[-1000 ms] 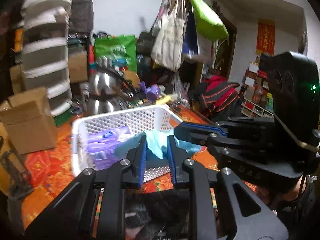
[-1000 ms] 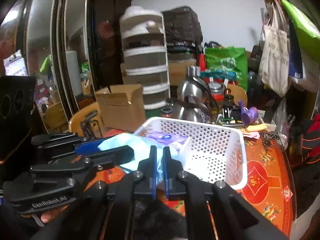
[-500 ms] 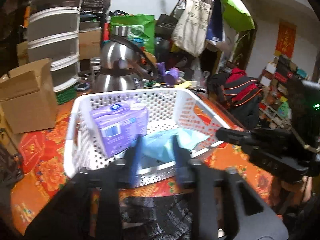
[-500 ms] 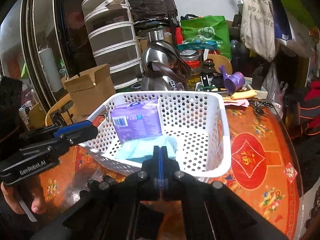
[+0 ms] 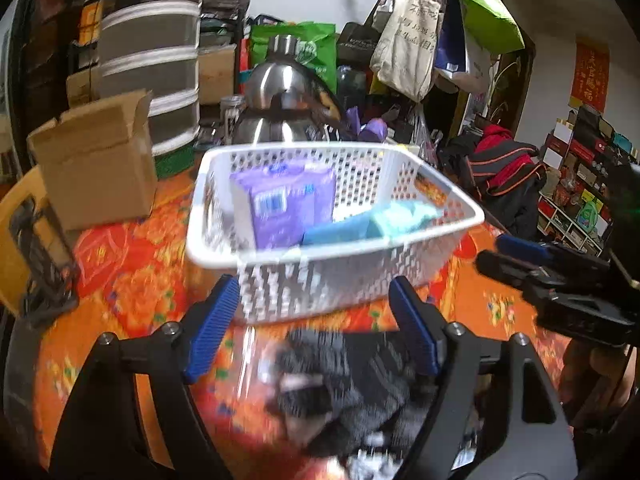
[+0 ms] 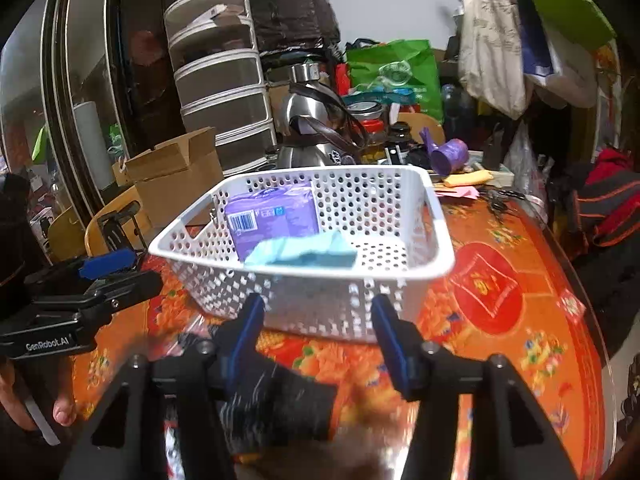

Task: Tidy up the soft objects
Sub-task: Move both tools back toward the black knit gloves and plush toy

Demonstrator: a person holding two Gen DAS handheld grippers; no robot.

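A white perforated basket (image 5: 280, 256) (image 6: 436, 264) stands on the orange table. In it a purple soft pack (image 5: 288, 206) (image 6: 272, 216) stands upright and a light blue cloth (image 5: 372, 222) (image 6: 304, 254) lies beside it. A dark grey fabric item (image 5: 352, 384) (image 6: 280, 404) lies on the table in front of the basket. My left gripper (image 5: 316, 324) is open and empty above that fabric. My right gripper (image 6: 320, 336) is open and empty, just short of the basket's near wall. Each gripper shows in the other's view, the right one (image 5: 532, 264) and the left one (image 6: 108, 272).
A cardboard box (image 5: 100, 160) (image 6: 176, 176) stands left of the basket. A steel kettle (image 5: 280, 100) (image 6: 312, 124), a drawer tower (image 6: 224, 80), a purple cup (image 6: 450, 156) and bags (image 5: 408, 40) crowd the back. The table edge (image 6: 592, 320) curves at the right.
Both grippers let go of the light blue cloth, which now lies in the basket. Both jaws opened wide and pulled back toward the near side, above the dark fabric.
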